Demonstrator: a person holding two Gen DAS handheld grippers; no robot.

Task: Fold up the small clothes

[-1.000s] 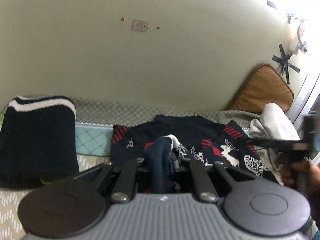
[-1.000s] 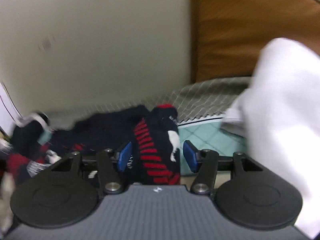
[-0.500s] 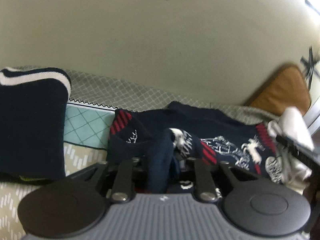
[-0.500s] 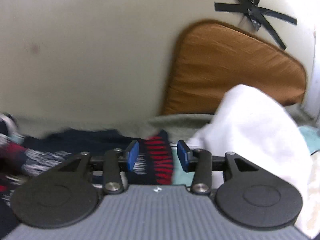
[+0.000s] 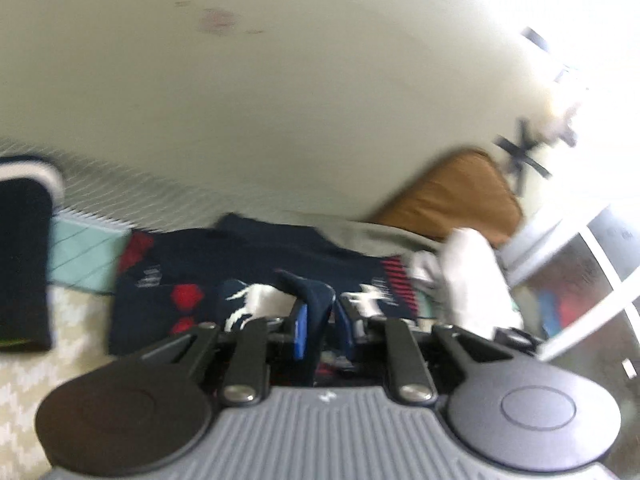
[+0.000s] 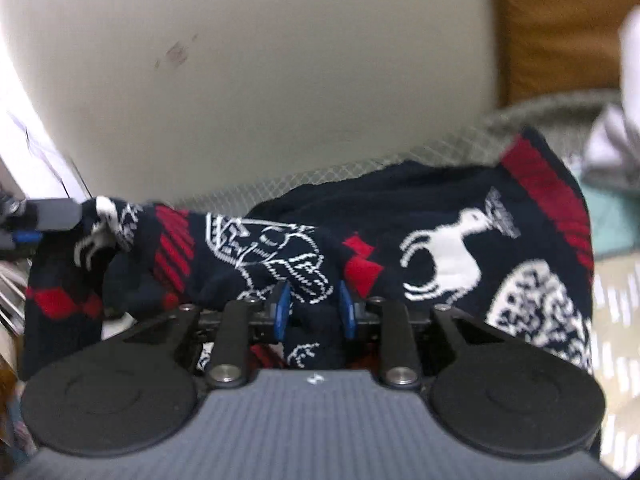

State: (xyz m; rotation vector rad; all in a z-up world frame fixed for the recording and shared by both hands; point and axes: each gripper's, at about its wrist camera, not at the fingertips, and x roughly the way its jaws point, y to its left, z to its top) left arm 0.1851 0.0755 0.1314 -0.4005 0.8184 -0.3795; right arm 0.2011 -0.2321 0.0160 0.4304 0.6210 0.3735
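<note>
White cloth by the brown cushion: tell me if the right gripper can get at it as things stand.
Probably not yet: the right gripper is shut on the reindeer sweater. The white cloth lies uncovered beside the sweater.

Left gripper [image 5: 319, 325]: at 6 o'clock in its own wrist view, pointing toward 12 o'clock and angled downward.
Left jaws: they have just been closing, and a fold of the navy sweater [image 5: 256, 268] sits pinched between the blue pads.
Left linkage: black arms spread out toward 4 and 8 o'clock, the grey ribbed body below them.
Right gripper [image 6: 313, 312]: at 6 o'clock in its own wrist view, tilted downward.
Right jaws: they have just been closing, and a bunched ridge of the sweater is clamped between the blue pads.
Left gripper from the right wrist view: its tip shows at 9 o'clock, gripping the sweater's far corner.
</note>
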